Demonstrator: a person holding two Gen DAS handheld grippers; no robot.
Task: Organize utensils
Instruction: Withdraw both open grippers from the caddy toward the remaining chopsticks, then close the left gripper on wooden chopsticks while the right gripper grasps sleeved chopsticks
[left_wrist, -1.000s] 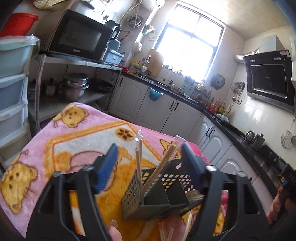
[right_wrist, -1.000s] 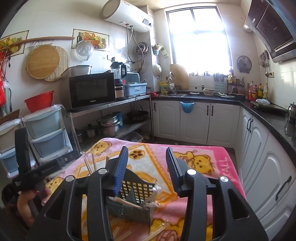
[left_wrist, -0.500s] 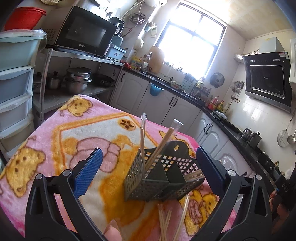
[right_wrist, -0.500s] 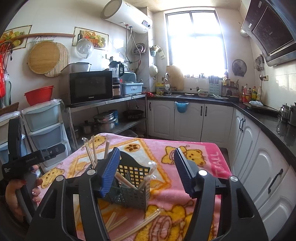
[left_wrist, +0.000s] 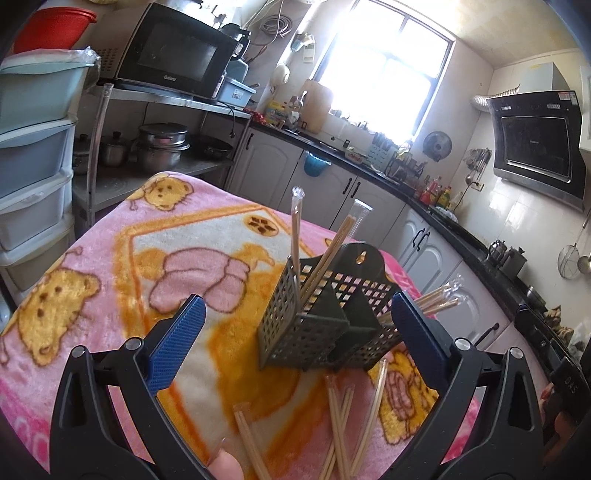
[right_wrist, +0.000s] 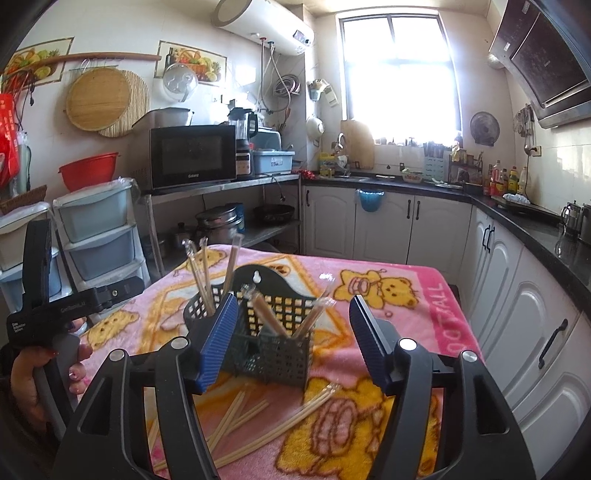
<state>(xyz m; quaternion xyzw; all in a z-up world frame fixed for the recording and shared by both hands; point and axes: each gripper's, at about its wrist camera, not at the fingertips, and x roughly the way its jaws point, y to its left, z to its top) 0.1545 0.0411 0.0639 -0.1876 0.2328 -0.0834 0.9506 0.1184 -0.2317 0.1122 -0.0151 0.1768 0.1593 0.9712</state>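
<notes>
A basket (right_wrist: 269, 347) stands on a blanket (right_wrist: 406, 295) with several chopsticks (right_wrist: 207, 280) upright or leaning in its compartments. More chopsticks (right_wrist: 258, 417) lie loose on the blanket in front of it. Behind it, cabinets (right_wrist: 384, 225) line the wall under a window (right_wrist: 399, 74).

Room: a kitchen, walls white and partly tiled.
Window (right_wrist: 400, 70): tall, on the far wall, glaring with daylight.
Cabinets (right_wrist: 388, 225): white doors with dark handles, running under a black counter (right_wrist: 517, 214) along the far wall and round the corner.
Range hood (left_wrist: 535, 144): black, mounted on the tiled side wall.
Water heater (right_wrist: 262, 26): white cylinder high on the wall.
Metal shelf (right_wrist: 221, 184): carries a black microwave (right_wrist: 192, 155); pots (right_wrist: 218, 221) sit on the lower level.
Plastic drawers (right_wrist: 99, 229): pale blue stack, a red basin (right_wrist: 86, 171) behind.
Worktop: covered by a pink bear-print blanket (right_wrist: 406, 295).
</notes>
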